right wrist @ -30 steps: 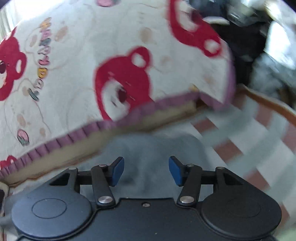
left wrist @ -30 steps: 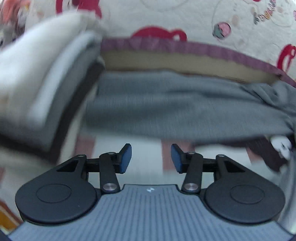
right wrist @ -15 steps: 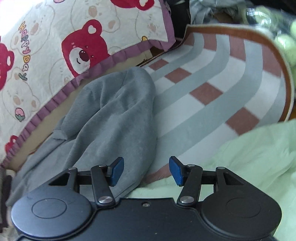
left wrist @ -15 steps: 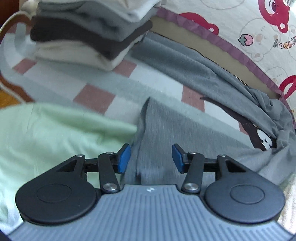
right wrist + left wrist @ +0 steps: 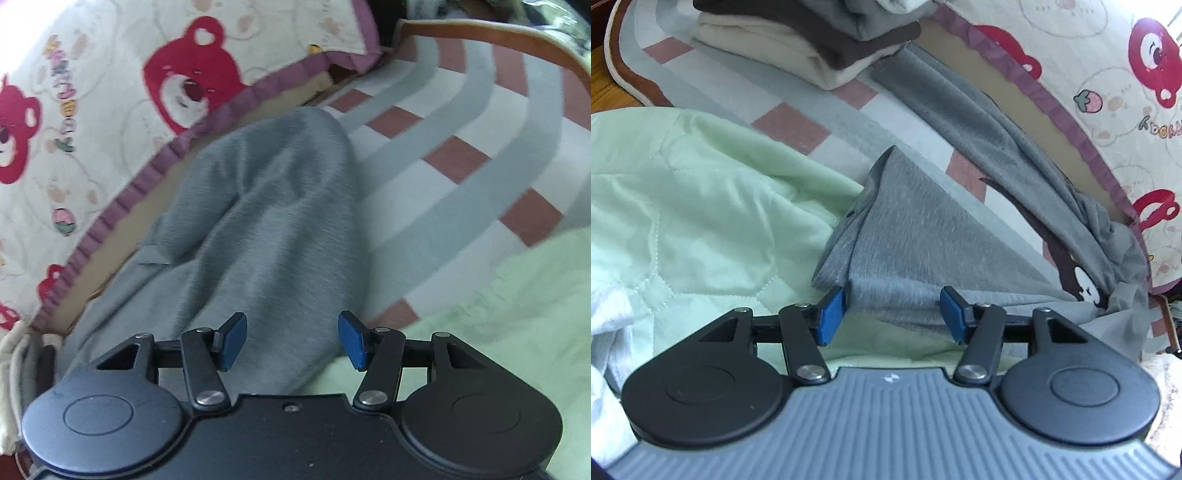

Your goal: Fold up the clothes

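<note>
Two hand-held grippers, left (image 5: pixel 892 314) and right (image 5: pixel 291 339), both jaws wide apart, holding nothing. Grey garment (image 5: pixel 923 236) sprawls rumpled across rug (image 5: pixel 798 122), hem overlapping green quilt (image 5: pixel 683 192). Judgement: pinch both near corners evenly, one layer only, spread flat before creasing.

1. The left gripper (image 5: pixel 893 314) has its blue-padded fingers spread wide apart, nothing clamped between them
2. The right gripper (image 5: pixel 291 340) is likewise spread wide, its blue pads apart and holding nothing
</note>
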`<action>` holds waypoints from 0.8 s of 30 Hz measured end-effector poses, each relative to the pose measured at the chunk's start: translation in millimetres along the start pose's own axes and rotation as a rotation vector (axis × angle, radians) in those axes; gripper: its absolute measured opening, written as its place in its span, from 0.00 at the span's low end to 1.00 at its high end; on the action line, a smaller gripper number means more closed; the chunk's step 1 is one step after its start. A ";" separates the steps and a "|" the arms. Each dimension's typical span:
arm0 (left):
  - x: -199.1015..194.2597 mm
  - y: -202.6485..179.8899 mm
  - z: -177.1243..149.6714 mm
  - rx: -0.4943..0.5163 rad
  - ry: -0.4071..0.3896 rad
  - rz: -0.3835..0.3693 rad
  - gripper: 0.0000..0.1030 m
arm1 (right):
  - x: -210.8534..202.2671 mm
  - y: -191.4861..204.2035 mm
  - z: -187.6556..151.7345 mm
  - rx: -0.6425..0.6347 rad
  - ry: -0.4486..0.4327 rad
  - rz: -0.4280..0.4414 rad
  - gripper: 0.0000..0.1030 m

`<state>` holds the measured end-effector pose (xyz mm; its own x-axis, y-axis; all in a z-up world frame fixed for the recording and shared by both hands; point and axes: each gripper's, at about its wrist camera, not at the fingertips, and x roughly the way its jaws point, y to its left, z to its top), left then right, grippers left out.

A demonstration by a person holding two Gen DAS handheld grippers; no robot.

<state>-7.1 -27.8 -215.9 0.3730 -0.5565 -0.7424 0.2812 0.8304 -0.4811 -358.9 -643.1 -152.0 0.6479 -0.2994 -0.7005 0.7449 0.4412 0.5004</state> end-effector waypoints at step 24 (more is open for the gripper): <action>-10.3 -32.4 14.3 0.169 -0.193 -0.098 0.04 | 49.2 354.0 -225.9 -1.103 0.179 0.422 0.59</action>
<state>-7.4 -49.4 -186.0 0.4936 -0.6427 -0.5860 0.4614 0.7646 -0.4499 -99.2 -310.5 -124.3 0.7119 0.1273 -0.6906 -0.1170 0.9912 0.0622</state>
